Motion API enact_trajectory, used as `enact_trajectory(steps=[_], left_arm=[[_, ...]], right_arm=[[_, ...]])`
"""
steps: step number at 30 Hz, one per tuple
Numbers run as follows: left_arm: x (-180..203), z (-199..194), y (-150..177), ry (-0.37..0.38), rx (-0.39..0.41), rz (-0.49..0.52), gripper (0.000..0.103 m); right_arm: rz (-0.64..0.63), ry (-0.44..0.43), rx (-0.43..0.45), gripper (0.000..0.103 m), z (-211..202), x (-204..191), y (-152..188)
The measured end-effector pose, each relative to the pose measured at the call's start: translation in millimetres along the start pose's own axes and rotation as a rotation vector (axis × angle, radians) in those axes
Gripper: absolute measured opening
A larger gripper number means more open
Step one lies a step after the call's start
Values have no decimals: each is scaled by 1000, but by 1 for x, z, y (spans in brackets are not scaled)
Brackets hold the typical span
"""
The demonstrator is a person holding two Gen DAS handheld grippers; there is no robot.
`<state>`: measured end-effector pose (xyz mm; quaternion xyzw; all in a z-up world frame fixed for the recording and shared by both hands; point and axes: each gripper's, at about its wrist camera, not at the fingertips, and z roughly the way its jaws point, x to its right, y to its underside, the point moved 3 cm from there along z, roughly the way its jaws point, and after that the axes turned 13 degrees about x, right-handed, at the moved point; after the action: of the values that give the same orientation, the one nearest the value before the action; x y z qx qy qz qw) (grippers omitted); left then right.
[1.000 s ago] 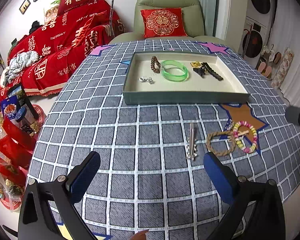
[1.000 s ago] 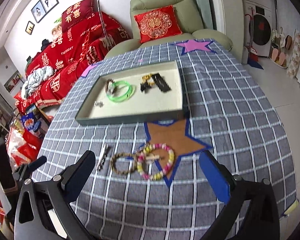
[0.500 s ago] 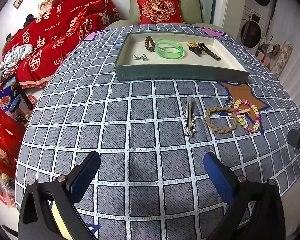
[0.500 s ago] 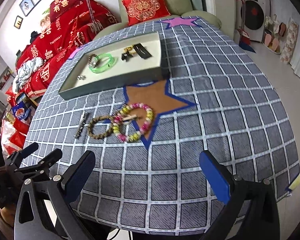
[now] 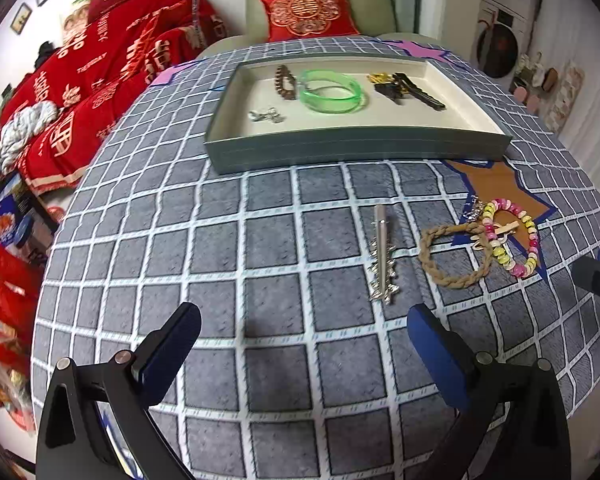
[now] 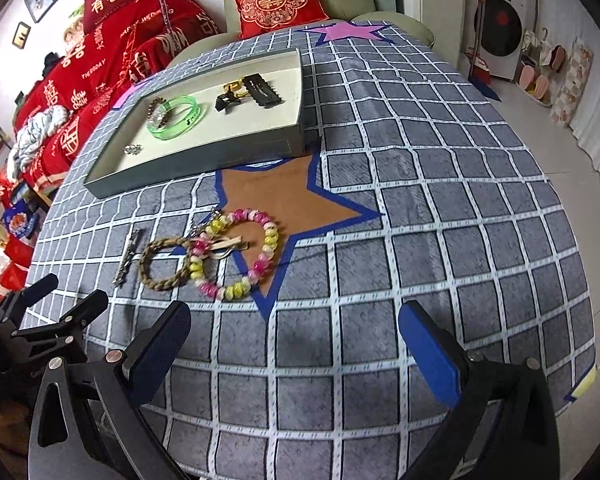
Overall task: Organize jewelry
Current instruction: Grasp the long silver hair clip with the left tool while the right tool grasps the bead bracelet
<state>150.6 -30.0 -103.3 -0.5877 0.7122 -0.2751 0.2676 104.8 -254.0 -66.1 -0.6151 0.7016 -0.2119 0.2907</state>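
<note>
A grey-green tray (image 5: 356, 152) (image 6: 204, 160) with a cream floor sits at the far side of the checked tablecloth. It holds a green bangle (image 5: 332, 90) (image 6: 176, 116), a brown bead bracelet (image 5: 284, 82), black hair clips (image 5: 412, 88) (image 6: 260, 90) and a small silver piece (image 5: 266, 116). On the cloth lie a silver hair clip (image 5: 382, 256) (image 6: 127, 256), a braided rope bracelet (image 5: 454, 256) (image 6: 166, 260) and a pink-yellow bead bracelet (image 5: 512, 236) (image 6: 236, 252). My left gripper (image 5: 304, 344) hangs open just short of the silver clip. My right gripper (image 6: 296, 344) is open, nearer than the bead bracelet.
A red-covered sofa (image 5: 100, 72) and clutter on the floor lie to the left. A green armchair with a red cushion (image 5: 308, 8) stands behind the table. The table edge drops off at the right toward a washing machine (image 6: 500, 24).
Both grippers dipped lower and closer to the tablecloth and loose jewellery. The right one now looks down on the bead bracelet from nearer. Both stayed open; nothing was picked up.
</note>
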Motion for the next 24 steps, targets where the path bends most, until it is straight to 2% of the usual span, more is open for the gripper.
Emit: enact_trajectory(steps=[4,11,21,24], left_arm=[[5,9,-3,4,-9,24,103],[8,23,-8,14,-19,43,103],[11,33,-14,33,-27,49,103],[16,35,-18,48,-24,56,101]], right_arm=[[-16,15,-9,100,10,-1,-5],[-55,28,-48,72,31,-7,-9],[-195,83,-52,71,48,-24,-12],[-201,80,-44,69,48,-26,-13]])
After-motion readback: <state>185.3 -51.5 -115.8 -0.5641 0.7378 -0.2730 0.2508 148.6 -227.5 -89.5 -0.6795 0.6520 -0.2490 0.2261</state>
